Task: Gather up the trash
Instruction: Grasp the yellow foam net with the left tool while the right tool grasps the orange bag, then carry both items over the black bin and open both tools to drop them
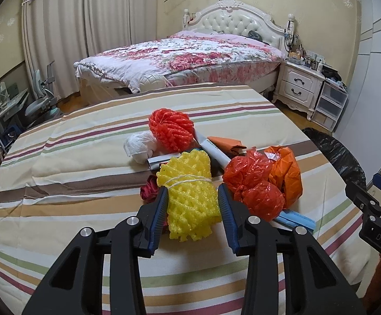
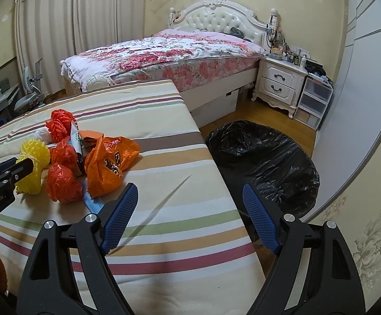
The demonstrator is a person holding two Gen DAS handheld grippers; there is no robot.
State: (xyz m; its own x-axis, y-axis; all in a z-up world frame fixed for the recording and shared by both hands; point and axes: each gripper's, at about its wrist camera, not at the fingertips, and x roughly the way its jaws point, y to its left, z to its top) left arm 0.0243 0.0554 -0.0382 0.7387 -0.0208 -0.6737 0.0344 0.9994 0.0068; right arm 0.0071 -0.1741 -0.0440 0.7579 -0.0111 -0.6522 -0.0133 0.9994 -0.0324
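A yellow foam net (image 1: 188, 183) tied with white string lies at the near edge of a trash pile on the striped tablecloth (image 1: 72, 162). My left gripper (image 1: 192, 191) is shut on it, with a blue pad against each side. Behind it lie an orange-red foam net (image 1: 170, 127), a white wad (image 1: 140, 145), crumpled red plastic bags (image 1: 253, 183), an orange bag (image 1: 286, 173) and a blue mask (image 1: 295, 219). My right gripper (image 2: 190, 189) stands open and holds nothing, over the table's right edge. A black trash bag (image 2: 264, 162) gapes on the floor to its right.
A flat white carton (image 1: 214, 152) and a dark red scrap (image 1: 151, 191) lie in the pile. Beyond the table stands a bed (image 1: 180, 57) with a floral cover, a white nightstand (image 1: 298, 86) and plastic drawers (image 2: 314, 102). A desk and chair (image 1: 38, 102) are at the far left.
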